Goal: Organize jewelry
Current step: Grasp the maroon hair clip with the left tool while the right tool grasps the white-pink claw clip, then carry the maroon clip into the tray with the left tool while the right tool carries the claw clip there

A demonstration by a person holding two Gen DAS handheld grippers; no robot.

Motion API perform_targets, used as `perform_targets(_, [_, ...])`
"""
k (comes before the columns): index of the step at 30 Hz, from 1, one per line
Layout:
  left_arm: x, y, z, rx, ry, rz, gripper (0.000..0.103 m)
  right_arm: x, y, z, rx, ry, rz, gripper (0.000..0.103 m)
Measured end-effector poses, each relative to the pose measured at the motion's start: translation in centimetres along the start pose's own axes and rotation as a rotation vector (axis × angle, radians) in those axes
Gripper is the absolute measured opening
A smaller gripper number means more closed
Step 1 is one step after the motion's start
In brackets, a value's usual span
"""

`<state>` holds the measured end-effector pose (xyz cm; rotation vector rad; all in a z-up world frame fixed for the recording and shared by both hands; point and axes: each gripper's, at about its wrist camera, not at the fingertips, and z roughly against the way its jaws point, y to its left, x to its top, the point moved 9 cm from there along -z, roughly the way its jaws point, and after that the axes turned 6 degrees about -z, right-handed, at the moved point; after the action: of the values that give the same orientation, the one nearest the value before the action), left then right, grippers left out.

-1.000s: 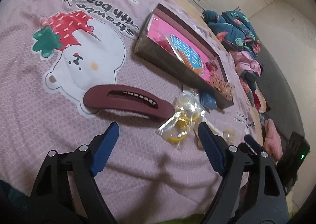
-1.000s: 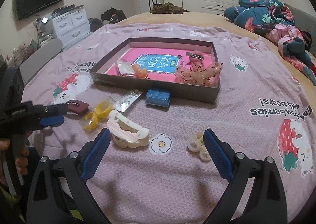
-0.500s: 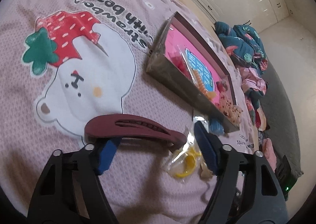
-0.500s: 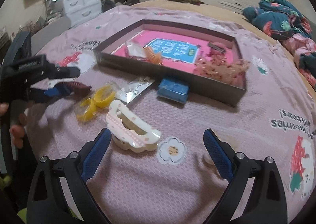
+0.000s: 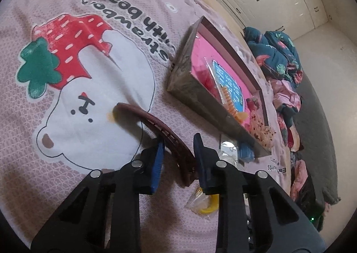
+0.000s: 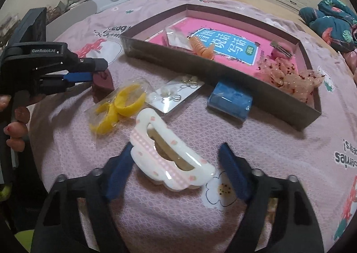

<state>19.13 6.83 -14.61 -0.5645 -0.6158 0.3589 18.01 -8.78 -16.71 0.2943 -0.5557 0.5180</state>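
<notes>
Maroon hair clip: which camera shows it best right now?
Left wrist view: the maroon hair clip shows most of its curved length between the left gripper pads. The right wrist view shows only its end beyond that gripper.

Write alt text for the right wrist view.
The right claw straddles a white and pink hair clip on a pink bedspread, its jaws just closing in but not yet clamped. Behind lie a yellow clip in plastic, a blue box and a cardboard tray; the left claw grips a maroon clip.
</notes>
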Motion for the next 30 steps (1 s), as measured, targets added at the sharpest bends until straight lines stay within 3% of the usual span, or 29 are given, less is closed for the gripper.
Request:
perform_targets(1, [0.0, -0.1, 0.0, -0.006, 0.0, -0.001, 0.016, -0.1, 0.3, 0.2, 0.018, -0.001, 0.003, 0.06])
perform_targets(9, [-0.3, -1.7, 0.6, -0.034, 0.005, -0.054, 0.005, -0.7, -0.6, 1.8, 0.023, -0.023, -0.045, 0.06])
perform_targets(20, [-0.2, -3.9, 2.5, -0.018, -0.03, -0.142, 0.005, -0.6, -3.7, 5.4, -0.012, -0.098, -0.146, 0.06])
perform_targets(30, [1.3, -8.4, 4.3, -0.043, -0.066, -0.261, 0.005, 0.9, -4.4, 8.6, -0.013, -0.167, -0.171, 0.06])
